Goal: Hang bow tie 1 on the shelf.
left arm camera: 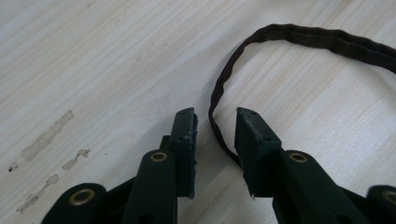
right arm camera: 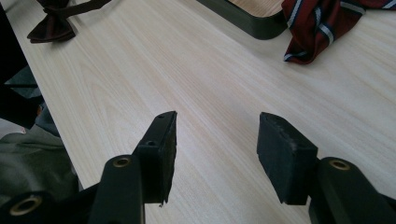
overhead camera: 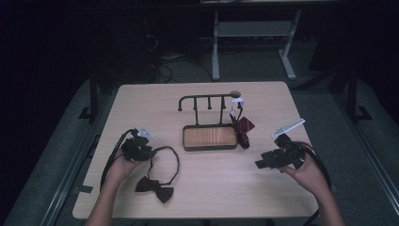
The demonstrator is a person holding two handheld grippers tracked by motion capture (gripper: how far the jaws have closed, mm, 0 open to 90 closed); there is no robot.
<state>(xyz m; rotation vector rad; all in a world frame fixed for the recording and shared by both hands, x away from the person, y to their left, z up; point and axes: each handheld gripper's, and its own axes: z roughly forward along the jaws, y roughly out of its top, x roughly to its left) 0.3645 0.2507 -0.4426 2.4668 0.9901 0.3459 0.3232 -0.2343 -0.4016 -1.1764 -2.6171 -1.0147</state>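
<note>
The left tongs (left arm camera: 215, 122) stand unclenched astride the thin dark strap (left arm camera: 219, 93) of the dark-red fabric bow tie (overhead camera: 155, 187), near the pale wooden worktop's (overhead camera: 263, 188) front-left edge. The right tongs (right arm camera: 215, 135) are released over bare wood near the right edge.

Our left hand (overhead camera: 123, 165) comes in from the bottom edge, forearm angled up and inward, holding the left gripper (overhead camera: 139, 149) low over the table. In the left gripper view its jaws stand a narrow gap apart, tips close to the tabletop, not yet pressed together. Our right hand (overhead camera: 308, 173) grips the right gripper (overhead camera: 260, 164), which points inward toward the middle. In the right gripper view its jaws stand wide apart with nothing between them.
</note>
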